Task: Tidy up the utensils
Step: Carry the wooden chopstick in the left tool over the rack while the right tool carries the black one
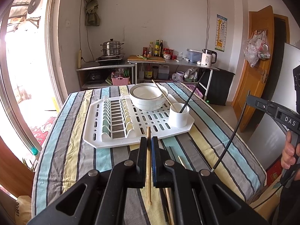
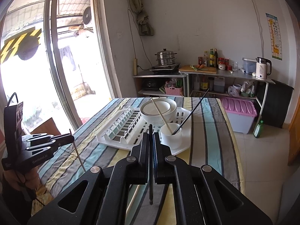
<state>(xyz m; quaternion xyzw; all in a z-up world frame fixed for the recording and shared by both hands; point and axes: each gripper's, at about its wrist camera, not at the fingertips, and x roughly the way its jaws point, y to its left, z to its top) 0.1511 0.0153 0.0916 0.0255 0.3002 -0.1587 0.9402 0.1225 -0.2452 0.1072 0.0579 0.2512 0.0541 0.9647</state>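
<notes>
- My left gripper (image 1: 149, 140) is clenched on a wooden chopstick (image 1: 148, 161); the stick runs between the two pads, its far tip poking out just past the fingertips and its near end hanging below the jaws.
- My right gripper (image 2: 150, 136) is clamped on a black chopstick (image 2: 151, 183), held the same way, with its near end dangling under the jaws.
- In the left wrist view the right gripper shows at the right edge, a hand (image 1: 289, 152) round its grip, the black stick slanting down towards the table.
- Both tools hang above the near part of the striped tablecloth (image 1: 75, 150), clear of the white drying rack (image 1: 93, 131).
- The rack sits mid-table; a white bowl (image 1: 148, 97) stands at its far side and a white cup (image 1: 178, 115) at its near right corner.
- The cup already holds a wooden chopstick (image 1: 162, 92) and a black one (image 1: 191, 93), both leaning out.
- More loose chopsticks (image 1: 173, 154) lie on the cloth near me, partly hidden under my left gripper.
</notes>
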